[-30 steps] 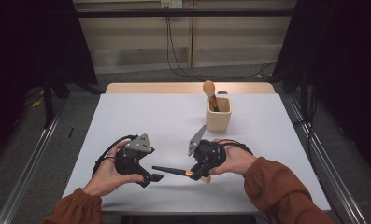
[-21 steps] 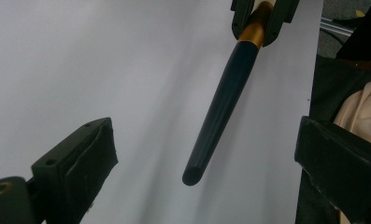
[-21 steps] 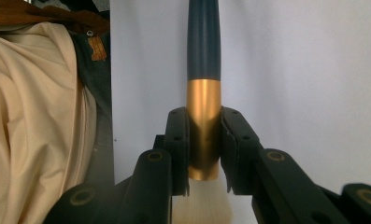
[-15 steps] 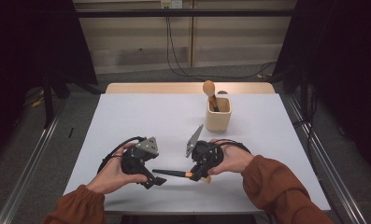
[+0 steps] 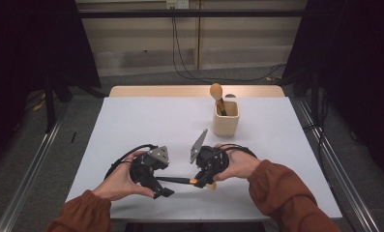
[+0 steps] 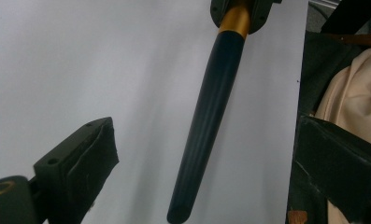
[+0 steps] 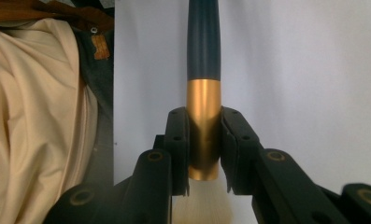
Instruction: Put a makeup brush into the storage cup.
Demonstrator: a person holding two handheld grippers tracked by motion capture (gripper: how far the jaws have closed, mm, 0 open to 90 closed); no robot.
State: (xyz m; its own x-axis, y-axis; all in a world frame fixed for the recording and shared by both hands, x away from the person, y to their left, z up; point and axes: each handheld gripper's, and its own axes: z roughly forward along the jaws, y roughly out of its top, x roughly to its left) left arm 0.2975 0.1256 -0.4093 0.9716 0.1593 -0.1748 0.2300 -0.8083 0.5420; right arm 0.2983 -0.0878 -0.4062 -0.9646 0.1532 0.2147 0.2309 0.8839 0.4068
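The brush point(image 5: 180, 180) lies level just above the near part of the white worktop point(image 5: 146, 121), its dark handle pointing toward the left hand and its gold ferrule point(image 7: 203, 126) caught in the right tool point(image 5: 205, 180). In the right gripper view the two black jaws are pressed against that gold band from either side, with the pale bristles point(image 7: 203, 207) showing just below them — a firm pinch on the brush. The dark handle runs away from the jaws over the worktop.

The left tool point(image 5: 163, 189) sits at the free end of the handle. In the left gripper view its jaws stand spread wide, one on each side, and the handle passes between them without touching either pad point(image 6: 101, 154).

Both hands rest near the front edge of the worktop, sleeves rust-coloured. Farther back, well apart from the tools, stands a pale wooden cup point(image 5: 226, 118) with a round-headed wooden utensil point(image 5: 217, 94) upright in it.
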